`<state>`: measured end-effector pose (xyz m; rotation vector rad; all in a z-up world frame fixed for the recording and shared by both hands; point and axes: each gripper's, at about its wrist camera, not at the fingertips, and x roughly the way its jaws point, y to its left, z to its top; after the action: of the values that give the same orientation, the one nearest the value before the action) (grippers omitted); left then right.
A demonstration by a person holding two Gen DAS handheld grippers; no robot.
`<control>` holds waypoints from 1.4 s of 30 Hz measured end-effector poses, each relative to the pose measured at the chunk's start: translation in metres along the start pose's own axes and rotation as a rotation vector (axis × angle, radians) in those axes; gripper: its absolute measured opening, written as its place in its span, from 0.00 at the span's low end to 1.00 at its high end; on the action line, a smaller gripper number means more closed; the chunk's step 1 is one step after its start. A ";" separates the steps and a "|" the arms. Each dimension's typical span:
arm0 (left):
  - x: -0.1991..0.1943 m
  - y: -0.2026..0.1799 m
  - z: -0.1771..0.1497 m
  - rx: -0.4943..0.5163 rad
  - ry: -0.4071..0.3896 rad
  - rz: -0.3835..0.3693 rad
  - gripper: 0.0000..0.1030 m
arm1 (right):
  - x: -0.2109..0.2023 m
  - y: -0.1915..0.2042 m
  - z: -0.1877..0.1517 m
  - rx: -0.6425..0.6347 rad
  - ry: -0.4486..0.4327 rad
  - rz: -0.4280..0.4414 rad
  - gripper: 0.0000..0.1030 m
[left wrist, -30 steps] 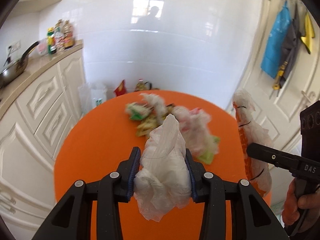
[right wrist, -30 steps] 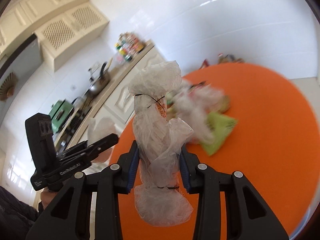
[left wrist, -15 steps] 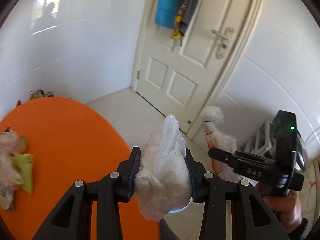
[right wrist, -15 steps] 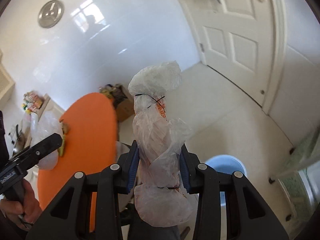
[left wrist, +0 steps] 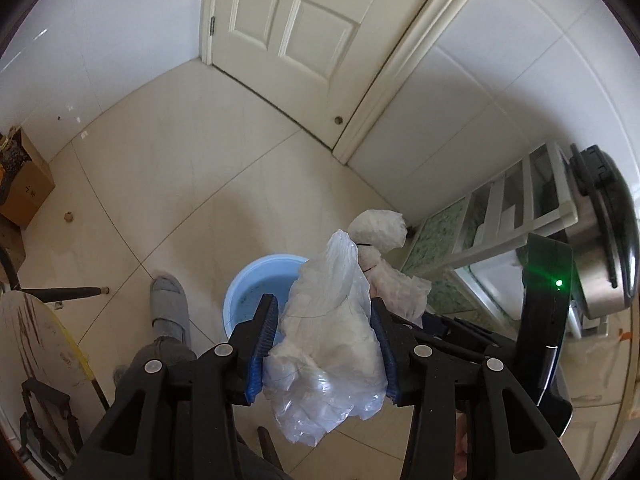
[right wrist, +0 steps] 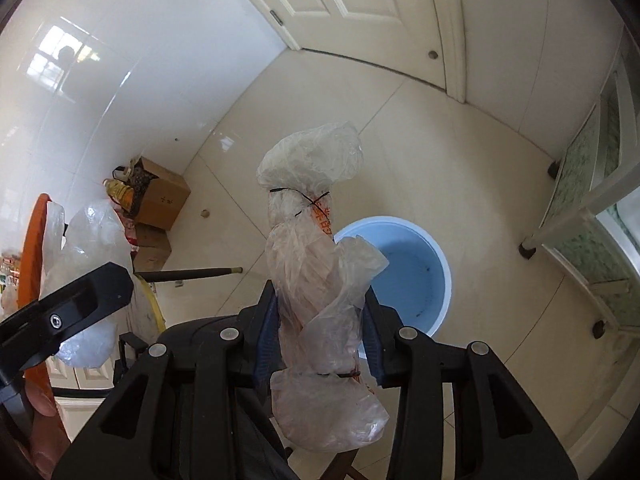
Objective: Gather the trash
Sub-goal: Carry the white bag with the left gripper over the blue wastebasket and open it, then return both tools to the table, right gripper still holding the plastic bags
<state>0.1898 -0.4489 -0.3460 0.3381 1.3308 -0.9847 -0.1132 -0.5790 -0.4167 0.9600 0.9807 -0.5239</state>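
A: Where does the bin (left wrist: 256, 280) sit from each set of jaws?

B: Ahead of and below both. In the left wrist view its blue rim shows just past the left gripper (left wrist: 324, 340), a little to the left of the jaw line, partly hidden by the bag (left wrist: 324, 344) between the jaws. In the right wrist view the bin (right wrist: 404, 276) lies just right of the right gripper (right wrist: 320, 332), its open mouth facing up.

A: And the jaws themselves?

B: Both are easing apart. The left pair has the clear crumpled bag between its blue pads; the left pad looks barely touching, the right one is against the plastic. The right pair flanks the wad (right wrist: 316, 280), a long twisted bundle of plastic tied with thin string.

A: Which way does that wad run?

B: Its long axis runs along the fingers, sticking well out past the tips and trailing back behind the pads. The left bag also rises beyond the tips, but it is squatter.

A: So which is better placed to drop?

B: Hard to call. I judge the right wad's far end overhangs floor left of the rim, so it may need a nudge to the right. The left bag seems to cover the bin's right edge. Either could catch the rim if let go askew.

A: Anything else close?

B: The person's slippered foot (left wrist: 168, 308), just left of the bin.
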 end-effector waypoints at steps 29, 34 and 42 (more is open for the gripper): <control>-0.177 -0.006 -0.058 0.038 -0.375 0.212 0.84 | -0.112 0.070 -0.009 -0.043 -0.263 -0.041 1.00; -0.253 0.008 -0.113 -0.018 -0.526 0.280 0.91 | -0.160 0.140 -0.017 -0.171 -0.368 0.007 1.00; -0.331 0.017 -0.214 -0.145 -0.711 0.421 0.99 | -0.210 0.255 -0.048 -0.381 -0.491 0.077 1.00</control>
<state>0.0874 -0.1536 -0.1048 0.1233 0.6372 -0.5622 -0.0468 -0.4170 -0.1328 0.4886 0.5673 -0.4571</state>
